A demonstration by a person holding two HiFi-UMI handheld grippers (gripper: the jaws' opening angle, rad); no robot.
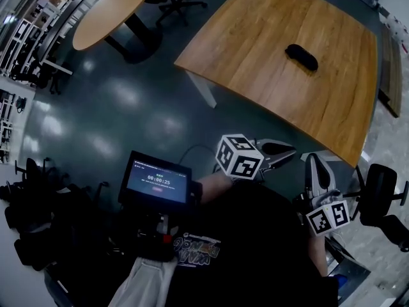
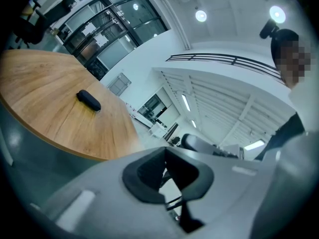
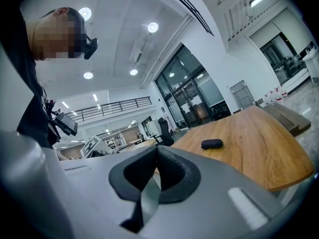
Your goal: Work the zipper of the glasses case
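One oval black glasses case [image 1: 301, 57] lies on the wood-grain table [image 1: 255, 37]; off it we hold two grippers, left gripper [image 2: 167, 176] and right gripper [image 3: 154, 176], pressed together, empty.

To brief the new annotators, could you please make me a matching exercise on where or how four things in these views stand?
1 glasses case
2 left gripper
3 small screen
4 round table

a lit, showing a timer
b top left in the head view
c shut, empty
d lying on the large wooden table

Pairs: 1-d, 2-c, 3-a, 4-b
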